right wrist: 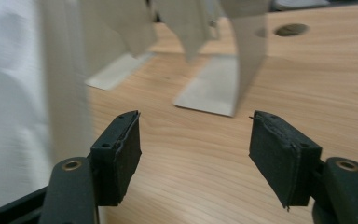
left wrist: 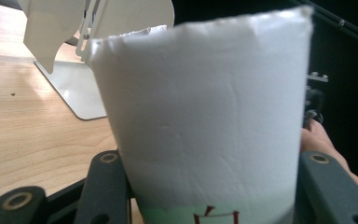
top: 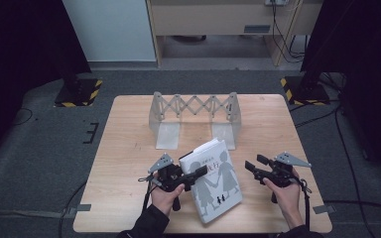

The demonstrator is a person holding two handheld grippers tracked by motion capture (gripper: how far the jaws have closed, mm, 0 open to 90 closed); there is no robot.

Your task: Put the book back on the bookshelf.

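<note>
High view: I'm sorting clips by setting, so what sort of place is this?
Probably a lab or recording studio: a lone wooden table on grey carpet, dark curtains at both sides, stands with hazard-striped bases, and loose cables across the floor.

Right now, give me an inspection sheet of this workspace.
Surface: light wooden table, bare around the things.
Job's things: white book with silhouette cover, one side lifted; expandable metal book rack standing behind it.
Clutter: nothing seen.
Grippers: left tool shut on the book's edge; right tool open, apart from the book, nothing between its jaws.
Cables: one trails from each tool; more lie on the floor.
Surroundings: grey carpet, black stands with hazard-striped bases.
</note>
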